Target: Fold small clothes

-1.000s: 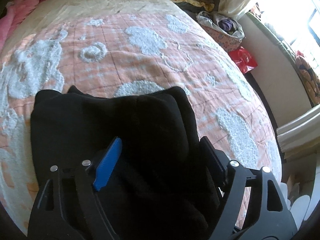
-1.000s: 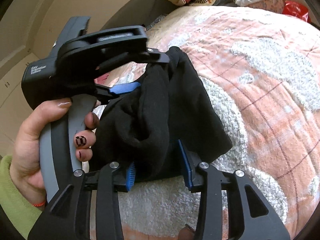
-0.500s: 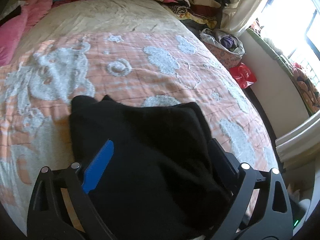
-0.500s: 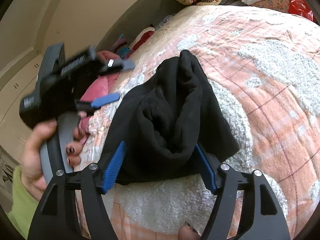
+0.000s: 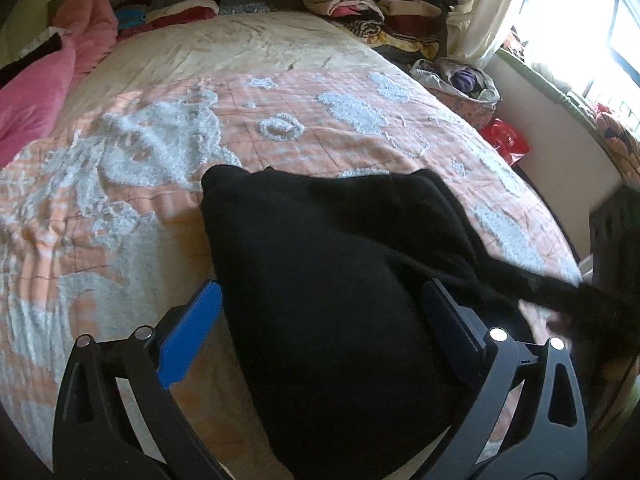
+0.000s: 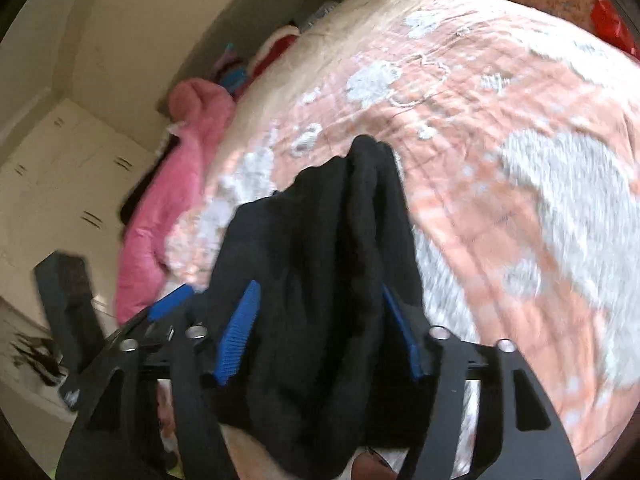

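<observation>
A black garment (image 5: 320,220) lies bunched on the peach and white bedspread (image 5: 280,100). My left gripper (image 5: 320,292) stands wide around its near end, jaws still opening. Its blue left pad (image 5: 188,336) is apart from the cloth. In the right wrist view the garment (image 6: 360,184) rises in ridges between the jaws of my right gripper (image 6: 320,288), which are closing on it. The cloth fills the gap beside both pads, but I see no firm pinch. One of the left gripper's pads (image 6: 172,302) shows blurred at the left.
A pink jacket (image 5: 36,92) lies at the bed's left edge. Stacks of folded clothes (image 5: 360,4) sit at the far end, with a bag of clothes (image 5: 460,80) and a red bag (image 5: 504,140) on the floor by the window. Cupboards (image 6: 60,168) stand at the left.
The left gripper let go of the raised garment, drew back and spread wider. The right gripper opened off the cloth, then narrowed again. The garment now rests on the bed.
</observation>
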`<state>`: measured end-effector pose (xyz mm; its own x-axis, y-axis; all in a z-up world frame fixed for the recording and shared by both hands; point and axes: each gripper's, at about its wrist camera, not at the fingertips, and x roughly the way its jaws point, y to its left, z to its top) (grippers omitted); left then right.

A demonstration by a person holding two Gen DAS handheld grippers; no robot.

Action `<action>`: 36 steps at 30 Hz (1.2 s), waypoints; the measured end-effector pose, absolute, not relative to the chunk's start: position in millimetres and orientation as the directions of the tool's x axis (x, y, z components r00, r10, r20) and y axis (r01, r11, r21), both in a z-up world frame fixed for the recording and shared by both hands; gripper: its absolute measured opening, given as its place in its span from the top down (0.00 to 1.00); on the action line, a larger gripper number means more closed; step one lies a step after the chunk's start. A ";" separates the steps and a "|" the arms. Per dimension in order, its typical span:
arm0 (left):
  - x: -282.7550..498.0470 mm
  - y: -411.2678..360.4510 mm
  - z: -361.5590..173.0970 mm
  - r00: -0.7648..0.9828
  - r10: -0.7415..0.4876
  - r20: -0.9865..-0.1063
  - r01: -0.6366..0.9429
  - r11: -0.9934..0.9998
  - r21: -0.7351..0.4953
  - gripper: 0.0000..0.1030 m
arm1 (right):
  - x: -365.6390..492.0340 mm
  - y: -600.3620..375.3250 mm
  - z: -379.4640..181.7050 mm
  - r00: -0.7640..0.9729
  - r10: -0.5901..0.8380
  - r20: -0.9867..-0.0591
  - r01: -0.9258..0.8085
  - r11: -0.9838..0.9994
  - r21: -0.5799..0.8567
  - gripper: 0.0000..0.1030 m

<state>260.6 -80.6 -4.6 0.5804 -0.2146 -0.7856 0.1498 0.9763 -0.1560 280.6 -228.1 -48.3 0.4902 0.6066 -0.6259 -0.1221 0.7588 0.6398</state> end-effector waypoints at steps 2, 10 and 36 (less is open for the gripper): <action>257.4 -80.7 -9.1 0.578 -0.212 -0.788 0.154 0.977 -0.150 0.09 | 291.7 -221.0 -47.6 0.485 0.594 -0.642 -0.135 0.776 0.616 0.53; 249.9 -74.3 -18.4 0.582 -0.197 -0.789 0.144 0.980 -0.138 0.09 | 315.2 -196.2 -55.4 0.474 0.523 -0.709 -0.172 0.844 0.507 0.75; 244.1 -88.5 -32.9 0.553 -0.212 -0.806 0.143 0.977 -0.158 0.09 | 301.3 -217.2 -63.1 0.551 0.437 -0.710 -0.175 0.893 0.414 0.77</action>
